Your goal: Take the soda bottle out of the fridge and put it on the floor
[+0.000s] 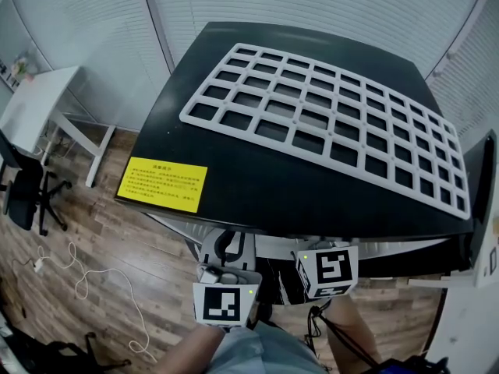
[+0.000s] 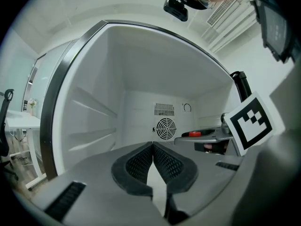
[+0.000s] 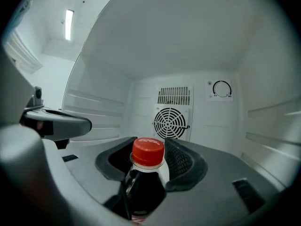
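Jaws of the right gripper (image 3: 148,144) stand apart around the soda bottle (image 3: 144,187). The bottle is upright between them inside the fridge (image 3: 188,55), its red cap (image 3: 147,152) level with the pad tips. No firm clamp shows, so I judge this gripper released. The left gripper (image 2: 153,146), just to the left of the right one, is clenched on nothing, its pads meeting at the tips.

The likely trouble is that the pads sit high, about the shoulder, where the bottle narrows. A squeeze there could let the smooth plastic slide down once lifted, and the dark contents make it heavy. If one pad lands first, the bottle may tip toward the fan grille (image 3: 172,123) beyond the jaws. Drawing back could also knock it against the left gripper close alongside.

The bottle's lower body and base are cut off below the jaws, so what it stands on goes unseen. Whether either pad touches the bottle is hard to make out. In the head view the fridge's black top and the white rack (image 1: 327,107) on it cover the interior. Only the grippers' rear ends show there, with wooden floor (image 1: 93,248) off to the left gripper's left.
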{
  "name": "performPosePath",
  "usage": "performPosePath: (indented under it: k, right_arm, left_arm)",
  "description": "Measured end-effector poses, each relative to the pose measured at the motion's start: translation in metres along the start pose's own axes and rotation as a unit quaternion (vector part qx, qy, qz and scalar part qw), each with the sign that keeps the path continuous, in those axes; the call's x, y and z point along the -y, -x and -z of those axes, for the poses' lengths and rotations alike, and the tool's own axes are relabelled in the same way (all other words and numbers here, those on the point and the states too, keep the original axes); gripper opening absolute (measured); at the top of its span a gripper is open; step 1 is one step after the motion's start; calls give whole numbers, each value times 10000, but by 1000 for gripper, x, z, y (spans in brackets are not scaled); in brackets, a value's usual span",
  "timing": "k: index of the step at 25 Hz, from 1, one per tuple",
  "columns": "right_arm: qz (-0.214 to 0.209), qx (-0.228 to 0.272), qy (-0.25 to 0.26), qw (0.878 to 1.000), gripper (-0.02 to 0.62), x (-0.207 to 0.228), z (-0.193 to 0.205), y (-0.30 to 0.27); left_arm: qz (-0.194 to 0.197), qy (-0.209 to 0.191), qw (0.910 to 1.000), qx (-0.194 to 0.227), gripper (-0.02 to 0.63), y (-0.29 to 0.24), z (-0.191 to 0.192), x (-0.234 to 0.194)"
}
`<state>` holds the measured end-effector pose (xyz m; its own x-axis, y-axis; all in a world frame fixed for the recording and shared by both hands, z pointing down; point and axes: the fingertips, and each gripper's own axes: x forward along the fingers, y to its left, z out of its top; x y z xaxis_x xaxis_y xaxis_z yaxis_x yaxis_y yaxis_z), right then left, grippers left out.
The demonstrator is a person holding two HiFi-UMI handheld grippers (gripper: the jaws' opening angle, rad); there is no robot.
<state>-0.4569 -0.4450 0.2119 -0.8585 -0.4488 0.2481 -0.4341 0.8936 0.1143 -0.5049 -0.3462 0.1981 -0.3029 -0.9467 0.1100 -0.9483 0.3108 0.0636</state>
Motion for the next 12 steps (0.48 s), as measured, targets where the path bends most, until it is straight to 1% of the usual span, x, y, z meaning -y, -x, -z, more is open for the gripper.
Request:
performPosePath:
  k: [2,7,10,12]
  right_arm:
    - [-87,-51,51,9999,195,-3,2,-4]
    - [-72,-63,92,9999,175,-12,7,4]
    - [-106,-93,133,9998,164,-3,21,3]
    - [-106,-108,192,9997,153,-6,19,4]
  left_arm:
    - [-15,45,10000,16,17,-2,0,-1]
    - [28,-24,10000,38,17,8,5,0]
    - [22,-31,10000,18,17,0,16,9]
    - [9,6,10000,40,17,2,14,8]
